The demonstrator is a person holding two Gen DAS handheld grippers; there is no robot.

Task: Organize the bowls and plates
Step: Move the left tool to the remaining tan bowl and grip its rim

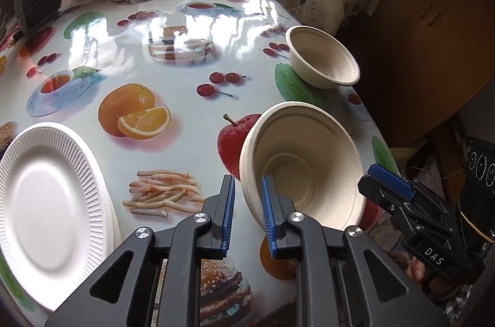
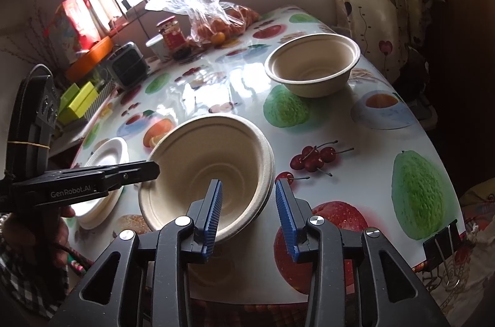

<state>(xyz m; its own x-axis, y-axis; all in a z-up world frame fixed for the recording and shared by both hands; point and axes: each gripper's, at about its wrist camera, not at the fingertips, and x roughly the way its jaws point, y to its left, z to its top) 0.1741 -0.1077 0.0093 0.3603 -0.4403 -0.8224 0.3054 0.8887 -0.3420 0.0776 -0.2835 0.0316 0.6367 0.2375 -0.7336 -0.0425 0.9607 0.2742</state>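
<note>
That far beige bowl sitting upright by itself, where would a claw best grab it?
By the thin rim of the far bowl, on the near side facing the right claw. It sits upright with its mouth open upward, so one finger can slip inside and one outside the wall, coming from above.

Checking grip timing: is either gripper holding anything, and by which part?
Nothing is clamped yet. The left gripper and right gripper straddle opposite sides of the near bowl at its rim, jaws open with gaps showing.

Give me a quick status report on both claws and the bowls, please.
Both claws open: left claw and right claw each straddle the tilted bowl stack's rim. Second bowl upright beyond. Plates left. Path clear.
</note>
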